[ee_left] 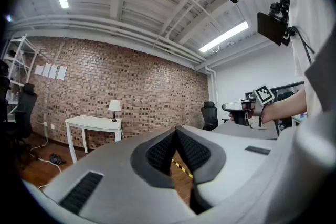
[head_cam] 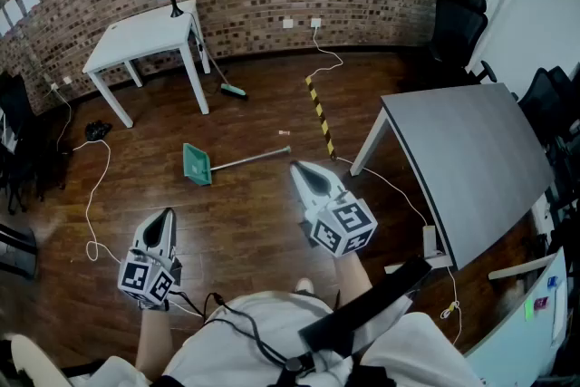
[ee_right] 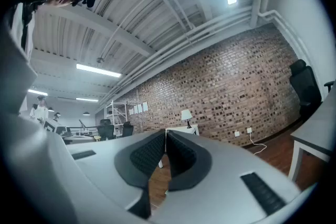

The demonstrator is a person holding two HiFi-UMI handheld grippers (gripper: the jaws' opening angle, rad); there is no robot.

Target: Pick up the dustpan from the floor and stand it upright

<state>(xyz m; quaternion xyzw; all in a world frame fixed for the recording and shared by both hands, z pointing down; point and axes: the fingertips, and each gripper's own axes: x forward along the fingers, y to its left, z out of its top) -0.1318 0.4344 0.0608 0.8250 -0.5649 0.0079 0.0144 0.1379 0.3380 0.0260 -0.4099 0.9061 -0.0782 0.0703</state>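
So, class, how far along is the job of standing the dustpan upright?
Done: nothing yet; the green dustpan lies flat on the wooden floor, its handle pointing right in the head view. In hand: nothing; the left gripper and right gripper are both shut, empty and well short of it. Left: approach, grip the dustpan, lift it and stand it upright.

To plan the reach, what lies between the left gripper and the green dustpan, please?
Head view: only bare wooden floor separates left gripper from green dustpan.
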